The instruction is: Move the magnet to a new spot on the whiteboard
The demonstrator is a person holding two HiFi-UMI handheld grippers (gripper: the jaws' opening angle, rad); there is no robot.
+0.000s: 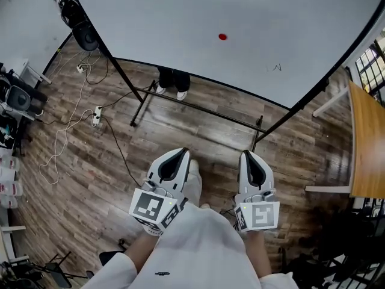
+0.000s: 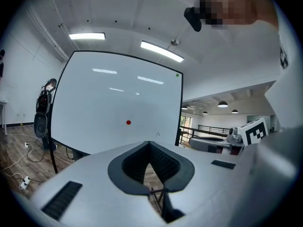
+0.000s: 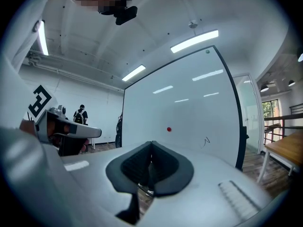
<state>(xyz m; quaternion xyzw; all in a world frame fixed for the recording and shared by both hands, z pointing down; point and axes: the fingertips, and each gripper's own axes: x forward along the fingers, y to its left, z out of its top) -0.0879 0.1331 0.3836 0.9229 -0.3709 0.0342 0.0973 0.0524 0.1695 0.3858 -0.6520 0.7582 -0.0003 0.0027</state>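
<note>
A small red magnet (image 1: 222, 37) sticks to the large whiteboard (image 1: 180, 17), a little right of its middle. Both grippers are held low in front of the person, well short of the board. My left gripper (image 1: 180, 153) is shut, its jaws meeting at the tip with nothing between them. My right gripper (image 1: 248, 156) is shut and empty too. In the left gripper view the magnet (image 2: 128, 122) shows on the whiteboard (image 2: 94, 93) above the left gripper (image 2: 150, 144). In the right gripper view the magnet (image 3: 169, 129) sits on the whiteboard (image 3: 199, 103) above the right gripper (image 3: 152, 144).
The board stands on a black frame (image 1: 198, 108) over a wooden floor. Cables and a power strip (image 1: 96, 115) lie at the left, near a black speaker (image 1: 84, 35). Someone's feet (image 1: 171, 90) show behind the board. A wooden table (image 1: 366, 143) stands at the right. A small pen mark (image 1: 275, 68) is on the board.
</note>
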